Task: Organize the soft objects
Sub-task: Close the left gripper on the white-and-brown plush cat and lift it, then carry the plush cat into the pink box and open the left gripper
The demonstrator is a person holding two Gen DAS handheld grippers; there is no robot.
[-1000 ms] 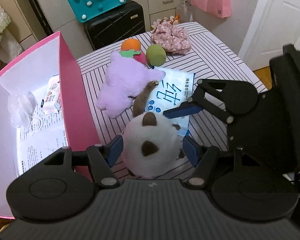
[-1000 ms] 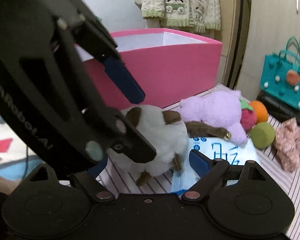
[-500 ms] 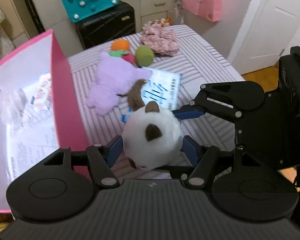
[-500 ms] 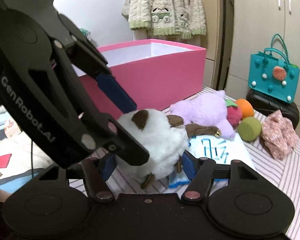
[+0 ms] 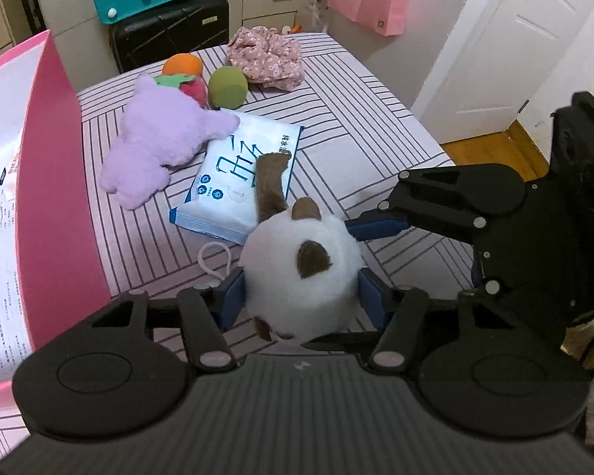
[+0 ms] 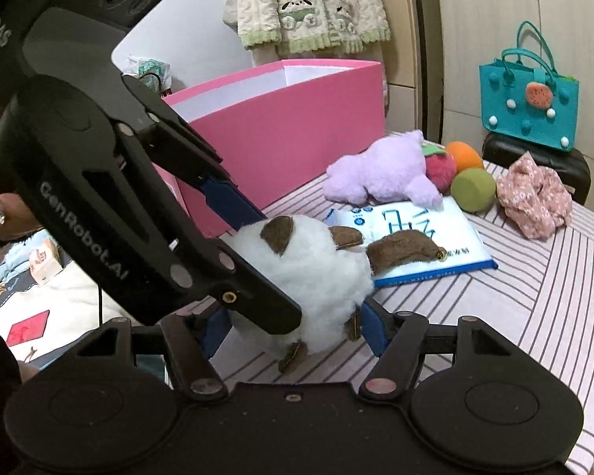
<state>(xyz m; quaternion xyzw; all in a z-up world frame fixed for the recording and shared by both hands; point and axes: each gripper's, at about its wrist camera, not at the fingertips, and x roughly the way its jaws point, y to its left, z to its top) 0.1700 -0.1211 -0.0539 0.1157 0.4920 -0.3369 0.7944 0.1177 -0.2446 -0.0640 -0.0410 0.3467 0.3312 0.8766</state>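
A white plush cat (image 5: 301, 277) is squeezed by both the left gripper (image 5: 299, 295) and right gripper (image 6: 293, 324), jaws just narrowed; its trailing tail could drag the wipes pack (image 5: 237, 174)

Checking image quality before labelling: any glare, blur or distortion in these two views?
Left wrist: sharp, fisheye bends the door; glare washes out the pink box interior and wipes pack. Right wrist: sharp, even light, curved edges; left gripper blocks much.

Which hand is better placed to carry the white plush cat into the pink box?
Probably left. The left tool has just closed on the white plush cat, beside the pink box. The right tool grips it too, farther away.
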